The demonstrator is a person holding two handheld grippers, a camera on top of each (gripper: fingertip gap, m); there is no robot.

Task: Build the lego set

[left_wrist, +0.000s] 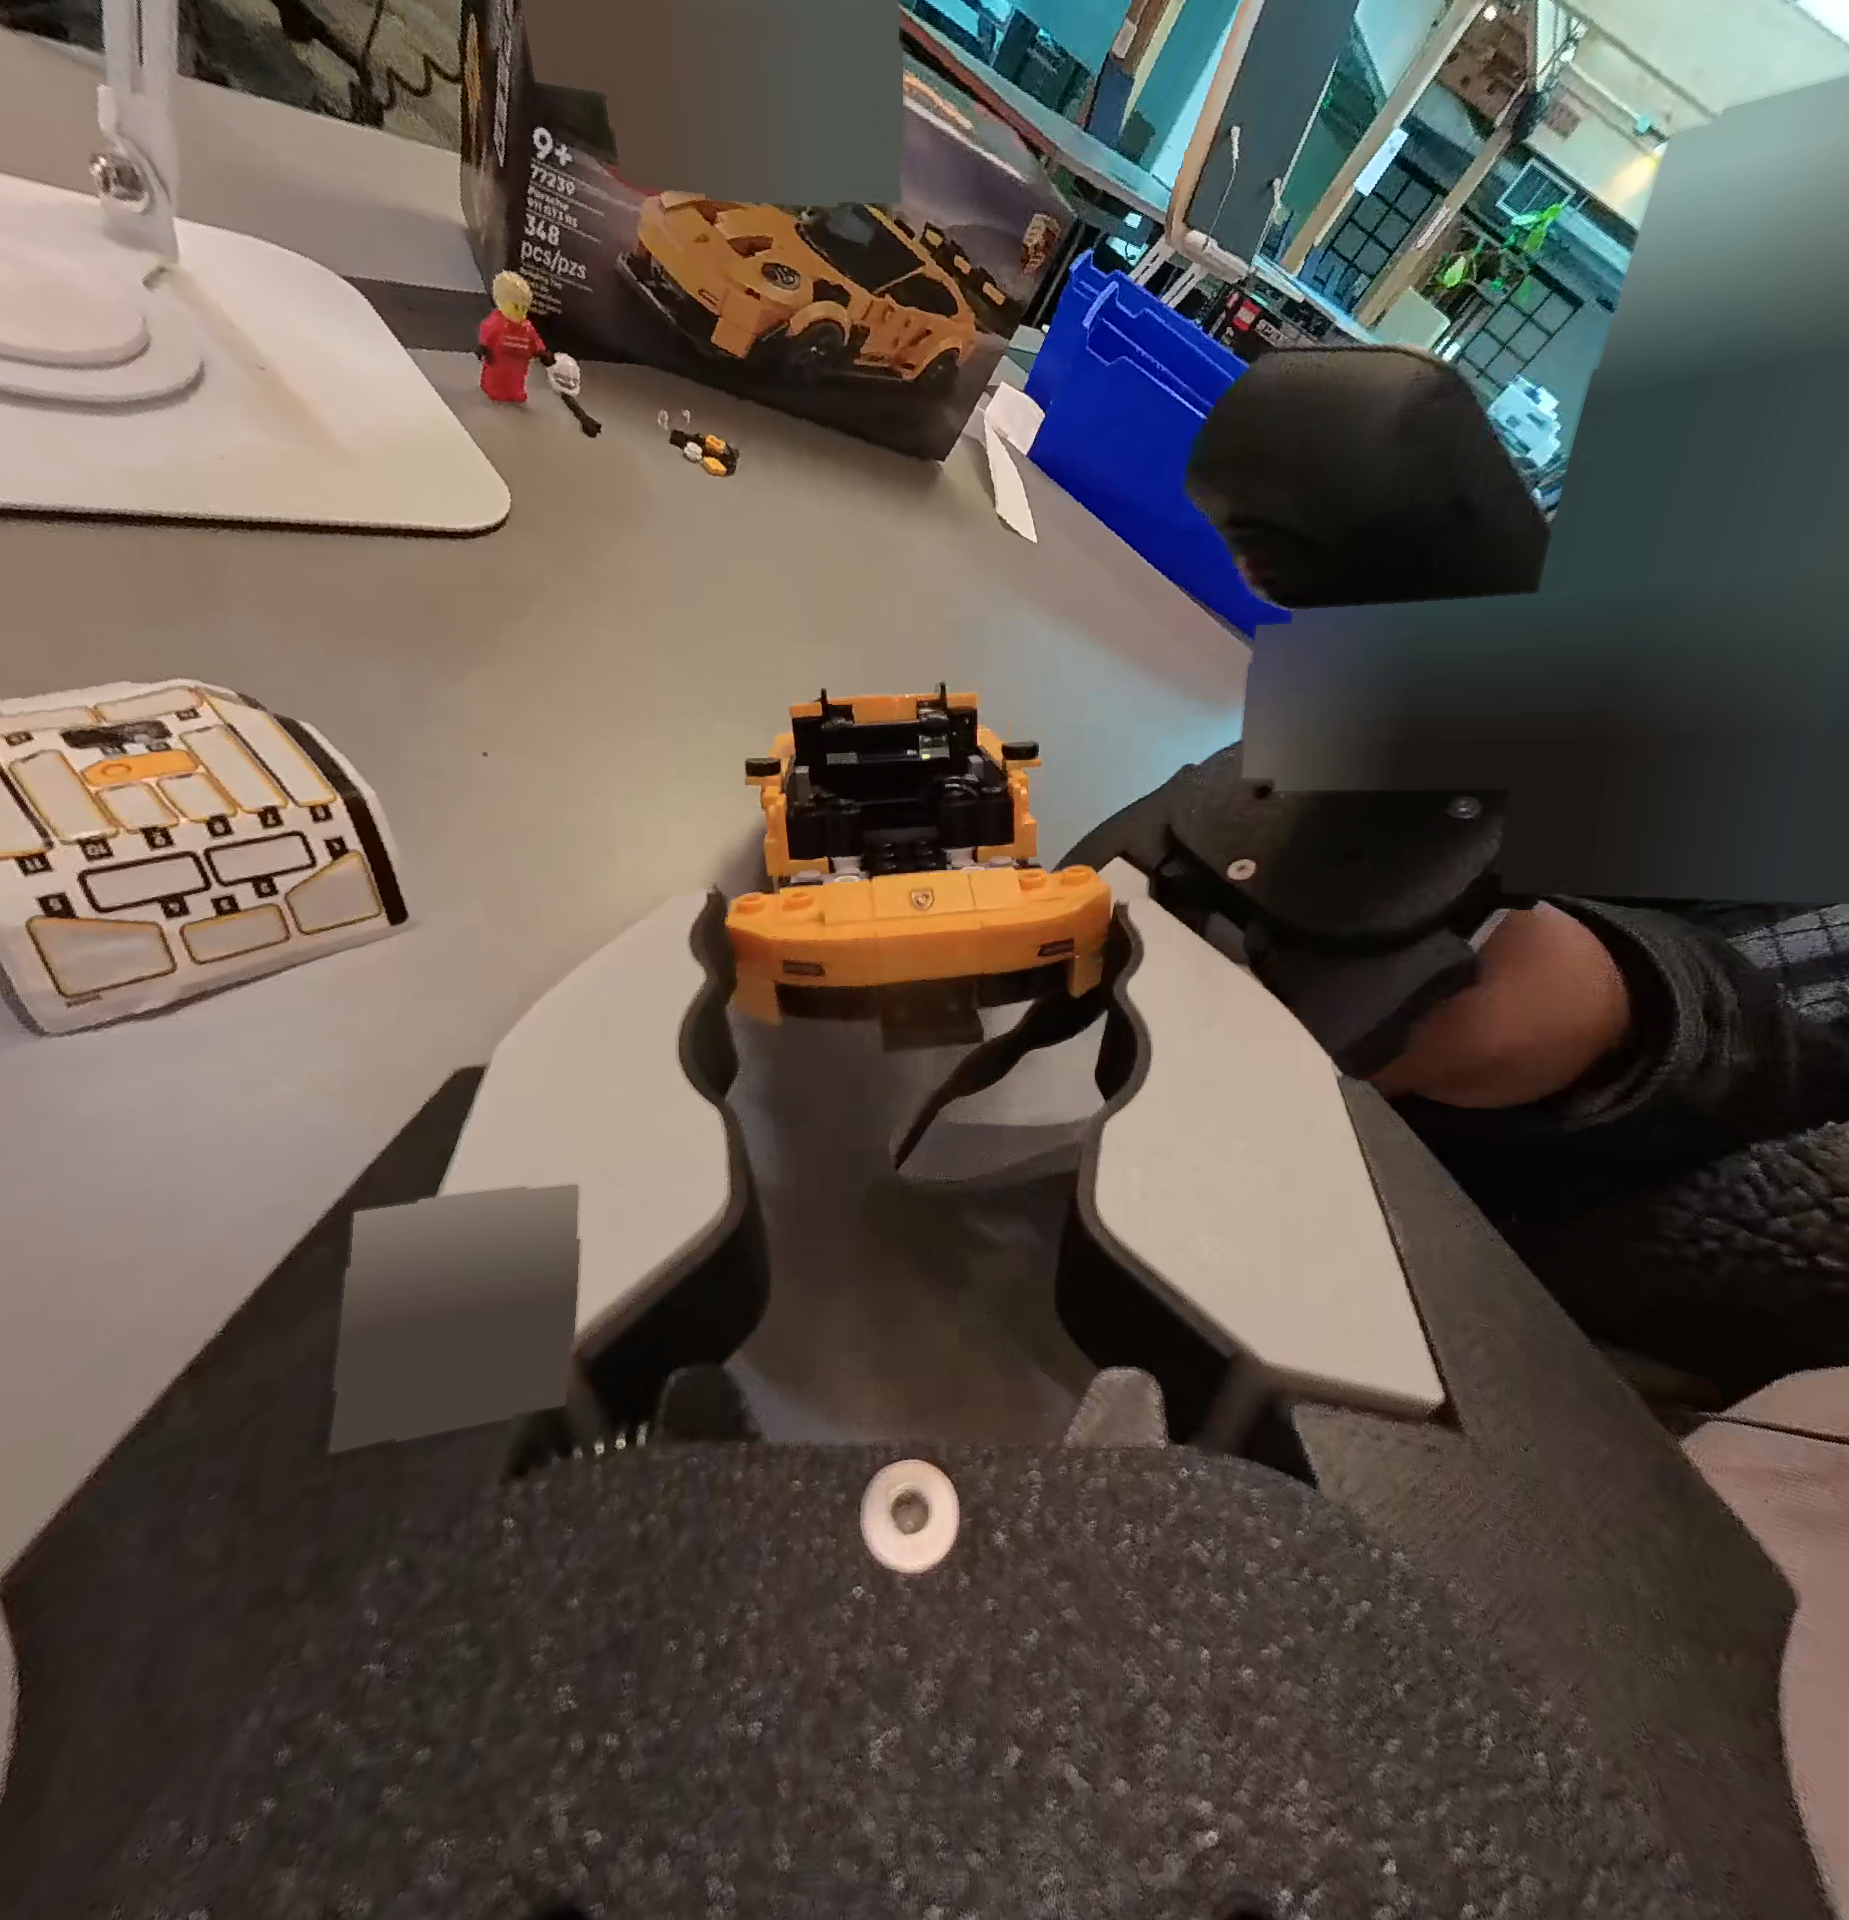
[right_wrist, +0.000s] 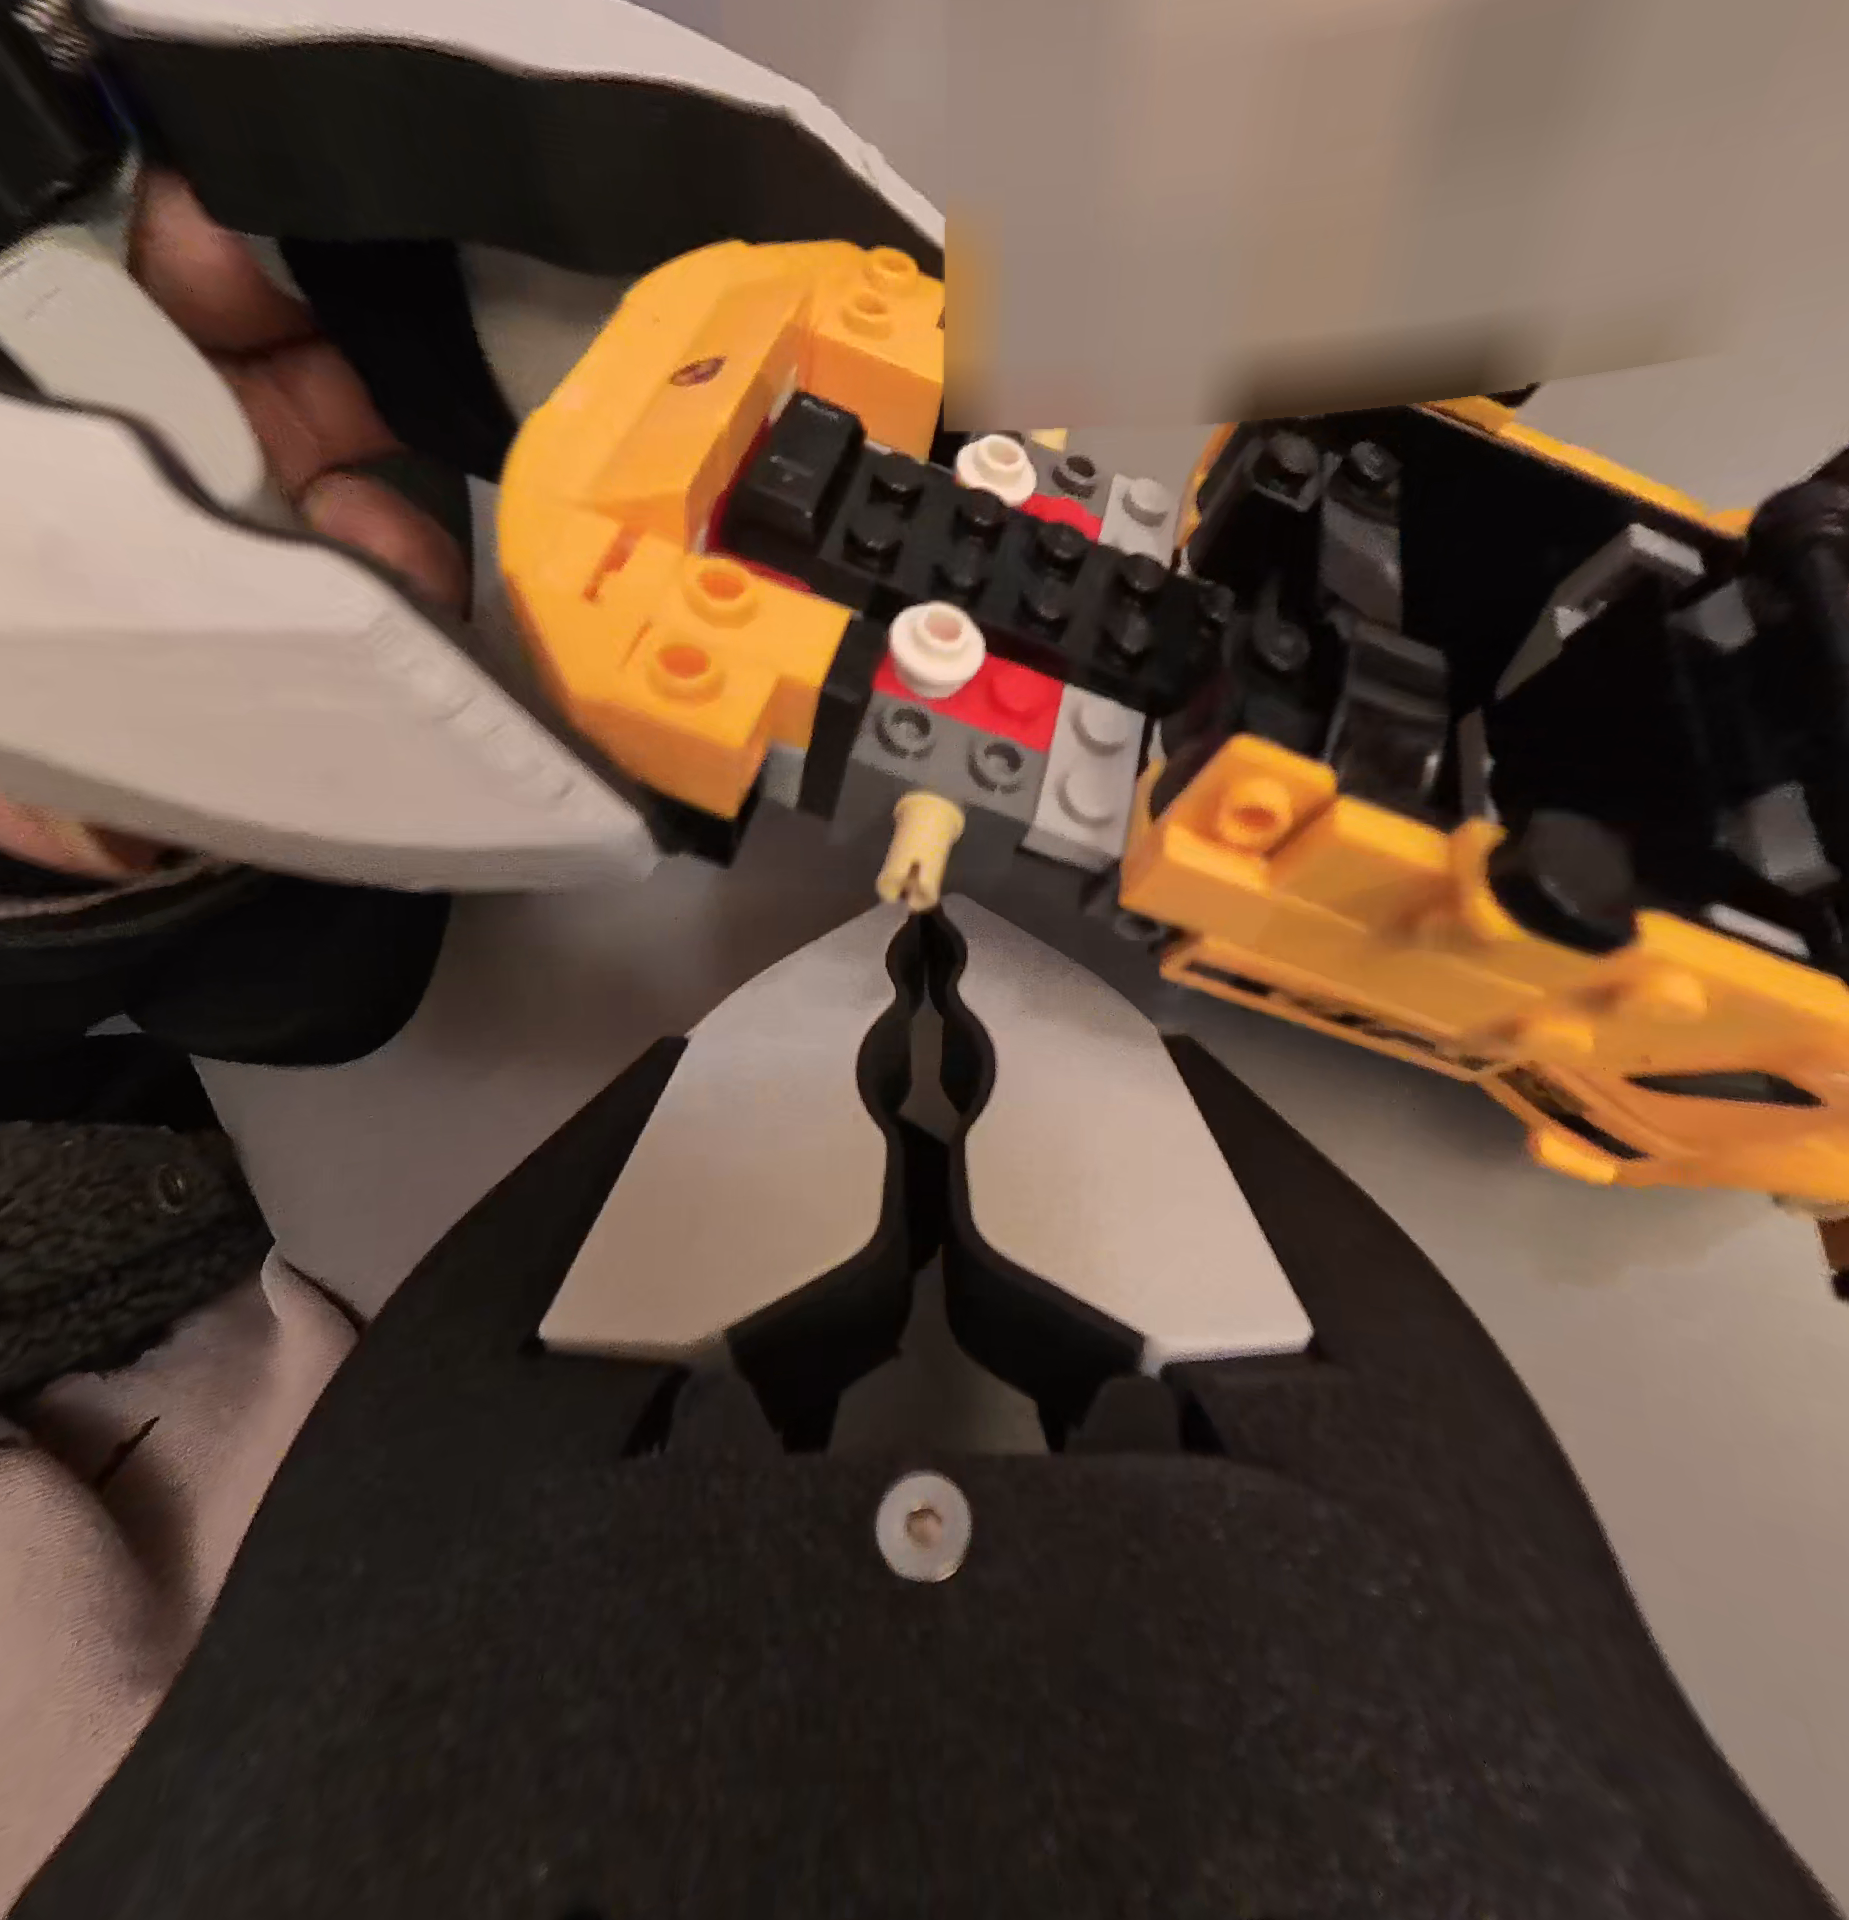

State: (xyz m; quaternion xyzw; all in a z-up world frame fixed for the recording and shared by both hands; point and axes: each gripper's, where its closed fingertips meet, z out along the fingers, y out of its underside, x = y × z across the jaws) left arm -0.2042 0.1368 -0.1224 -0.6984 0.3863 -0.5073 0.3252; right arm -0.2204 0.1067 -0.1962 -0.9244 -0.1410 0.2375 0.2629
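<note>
Car [left_wrist: 899, 873] sits on the grey table [left_wrist: 587, 623], part-built: orange shell, black open cockpit, no roof. It's the landmark here.

Left gripper [left_wrist: 915, 935]: jaws spread wide around the car's nose, one finger on each side of the orange bumper. Fingers [left_wrist: 608, 1091] look to be touching or just off the bumper corners; can't tell if they're actually squeezing it. In the right wrist view the same gripper [right_wrist: 577, 540] shows as grey fingers wrapping the nose, with the person's hand [right_wrist: 307, 416] behind.

Right gripper [right_wrist: 925, 914]: jaws pressed together, tips at the car's side, just below the front axle area. A tan pin [right_wrist: 920, 847] sticks out of the car's side there, its free end right at the fingertips. Can't tell whether the tips pinch the pin's end or only touch it. In the left wrist view this gripper [left_wrist: 1315, 883] sits right of the car, held by a hand [left_wrist: 1522, 997] in a dark sleeve.

Visible on the car's open front: black studded plate [right_wrist: 1003, 561] down the middle, two white round studs [right_wrist: 935, 649], red and grey plates under them.

Left of the car: sticker sheet [left_wrist: 172, 842]. Beyond the car: set box [left_wrist: 795, 260], minifigure [left_wrist: 509, 338] in red just in front of it, a few loose small parts [left_wrist: 707, 449] nearby. Right of the box: blue bin [left_wrist: 1128, 416]. Far left beyond the car: white stand base [left_wrist: 172, 364].
</note>
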